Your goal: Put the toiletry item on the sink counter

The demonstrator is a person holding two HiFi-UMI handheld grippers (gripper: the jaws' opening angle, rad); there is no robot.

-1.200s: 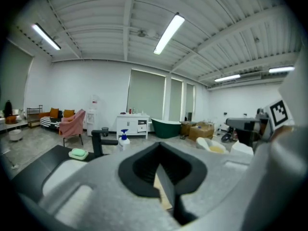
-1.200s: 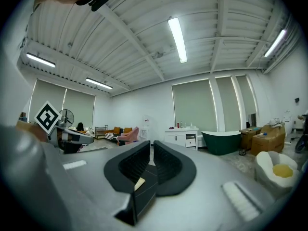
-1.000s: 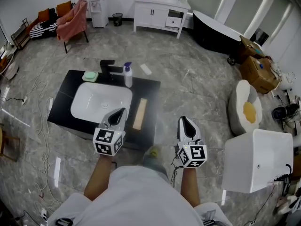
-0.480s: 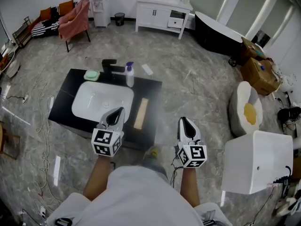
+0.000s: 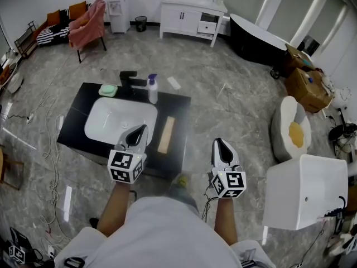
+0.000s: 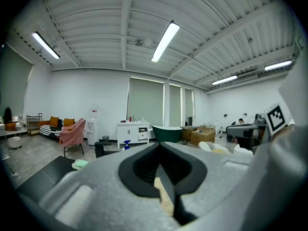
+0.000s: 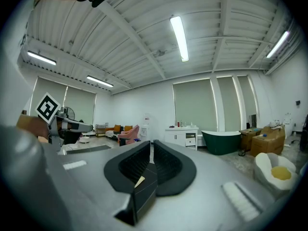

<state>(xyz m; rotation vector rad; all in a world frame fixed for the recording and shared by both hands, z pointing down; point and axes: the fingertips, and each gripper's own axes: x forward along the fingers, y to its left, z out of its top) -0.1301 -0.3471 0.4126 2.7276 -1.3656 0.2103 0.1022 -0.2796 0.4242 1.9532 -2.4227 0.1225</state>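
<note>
Head view: your left hand-held gripper (image 5: 139, 132) sits at the tabletop's (image 5: 75, 113) near edge and the right hand-held gripper (image 5: 219, 144) is out over the floor (image 5: 234, 110). The pump bottle (image 5: 152, 88) is already standing by the faucet (image 5: 129, 80).

Left gripper view: clenched, nothing in it.

Right gripper view: same, pinched together and empty.

My guess is you're between steps, so next up is picking a target.

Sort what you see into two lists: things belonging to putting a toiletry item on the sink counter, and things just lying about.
Job: sink counter, spray bottle, green soap dish, left tool, right tool.

Lying about: draped chair, white cabinet, black bathtub, cardboard box.
</note>
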